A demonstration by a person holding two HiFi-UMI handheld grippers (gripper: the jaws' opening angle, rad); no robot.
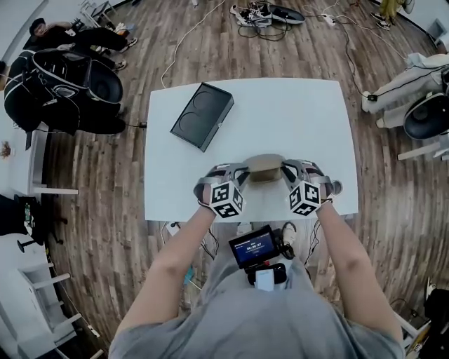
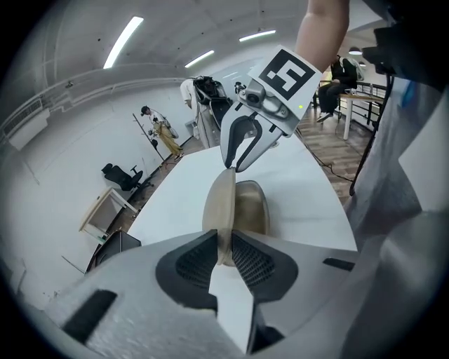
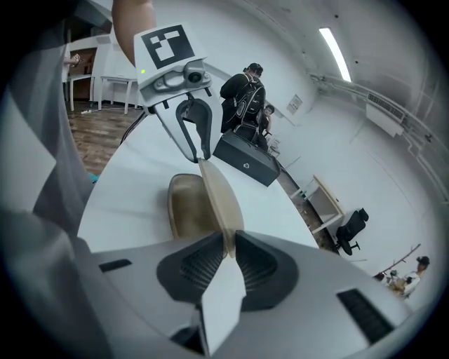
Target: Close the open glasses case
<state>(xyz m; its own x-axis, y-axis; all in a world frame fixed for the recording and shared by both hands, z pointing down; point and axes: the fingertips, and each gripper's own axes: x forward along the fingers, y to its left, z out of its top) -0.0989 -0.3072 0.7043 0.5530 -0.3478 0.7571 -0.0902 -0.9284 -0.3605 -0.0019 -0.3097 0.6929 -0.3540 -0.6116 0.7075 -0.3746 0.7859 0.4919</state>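
A tan glasses case [image 1: 265, 167] lies near the front edge of the white table [image 1: 295, 112], between my two grippers. Its lid [image 2: 223, 203] stands upright on edge above the hollow base [image 2: 251, 207]. My left gripper [image 2: 224, 245] is shut on one end of the lid, which sits between the ribbed pads. My right gripper [image 3: 229, 249] pinches the opposite end of the lid [image 3: 219, 200]. Each gripper view shows the other gripper at the far end: the right gripper [image 2: 235, 167] and the left gripper [image 3: 200, 156]. In the head view the left gripper [image 1: 245, 172] and right gripper [image 1: 284, 170] flank the case.
A black rectangular case [image 1: 202, 115] lies at the table's back left. A person sits on the floor by black bags [image 1: 66, 84] at far left. Cables [image 1: 263, 17] lie on the wood floor beyond the table. A recording device [image 1: 256, 247] hangs at my chest.
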